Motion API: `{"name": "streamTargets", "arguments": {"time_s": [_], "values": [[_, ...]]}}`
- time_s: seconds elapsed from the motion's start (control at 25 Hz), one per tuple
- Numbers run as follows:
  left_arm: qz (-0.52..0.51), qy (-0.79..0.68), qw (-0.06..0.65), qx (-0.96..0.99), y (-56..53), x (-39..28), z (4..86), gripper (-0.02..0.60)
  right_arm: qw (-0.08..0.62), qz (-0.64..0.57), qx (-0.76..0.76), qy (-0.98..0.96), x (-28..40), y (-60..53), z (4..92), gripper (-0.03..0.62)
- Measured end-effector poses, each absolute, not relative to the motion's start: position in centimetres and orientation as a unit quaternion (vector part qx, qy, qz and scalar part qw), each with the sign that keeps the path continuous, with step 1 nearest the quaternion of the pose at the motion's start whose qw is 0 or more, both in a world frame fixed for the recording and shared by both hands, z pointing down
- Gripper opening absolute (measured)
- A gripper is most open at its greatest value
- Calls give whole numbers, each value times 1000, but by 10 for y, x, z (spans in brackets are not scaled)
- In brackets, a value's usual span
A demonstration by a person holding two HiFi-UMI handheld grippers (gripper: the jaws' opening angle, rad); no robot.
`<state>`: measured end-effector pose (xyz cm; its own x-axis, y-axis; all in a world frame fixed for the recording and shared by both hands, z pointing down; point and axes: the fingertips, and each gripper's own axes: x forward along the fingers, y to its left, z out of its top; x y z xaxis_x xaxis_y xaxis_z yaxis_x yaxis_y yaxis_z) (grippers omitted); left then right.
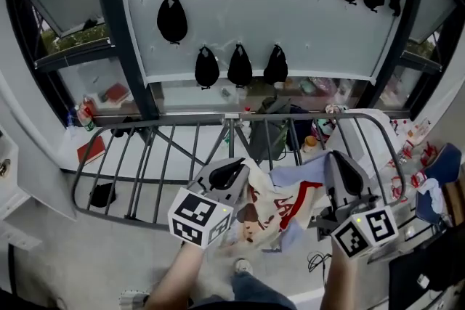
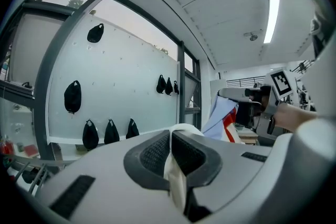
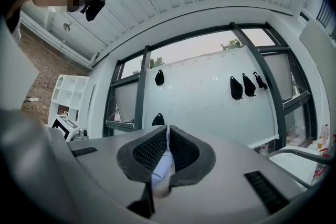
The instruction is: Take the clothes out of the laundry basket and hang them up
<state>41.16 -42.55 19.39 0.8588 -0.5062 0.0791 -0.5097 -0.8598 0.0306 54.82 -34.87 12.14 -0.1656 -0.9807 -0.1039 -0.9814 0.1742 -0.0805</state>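
garment | cream, pale blue, red print, perhaps shirt | left gripper, right gripper fingers clamp it

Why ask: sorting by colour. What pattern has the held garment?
Cream and pale blue garment, red-brown print; clearest in head view.

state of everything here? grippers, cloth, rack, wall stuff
left gripper: shut on garment's cream edge
right gripper: shut on garment's pale blue edge
garment: held spread between both grippers, not yet hung
drying rack: unfolded, left bars bare
black bags: hanging on wall
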Motion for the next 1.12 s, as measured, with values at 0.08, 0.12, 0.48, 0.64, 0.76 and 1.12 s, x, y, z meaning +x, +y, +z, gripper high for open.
{"name": "streamTargets", "arguments": {"time_s": [0.08, 0.12, 0.48, 0.64, 0.76, 1.12], "values": [[33, -270, 28, 962, -451, 426, 192, 28, 57, 4, -639, 767, 563, -377, 120, 18], [33, -273, 30, 961, -463, 434, 192, 28, 54, 3, -637, 769, 570, -390, 120, 18], [49, -298, 37, 953, -558, 486, 214, 28, 4, -5, -633, 774, 621, -495, 153, 18], [82, -302, 51, 948, -581, 498, 248, 28, -43, -23, -638, 768, 631, -524, 190, 20], [110, -303, 53, 945, -590, 505, 271, 29, -85, -31, -641, 762, 637, -538, 217, 20], [196, -311, 49, 929, -597, 504, 323, 29, -165, -77, -665, 724, 648, -547, 269, 26]]}}
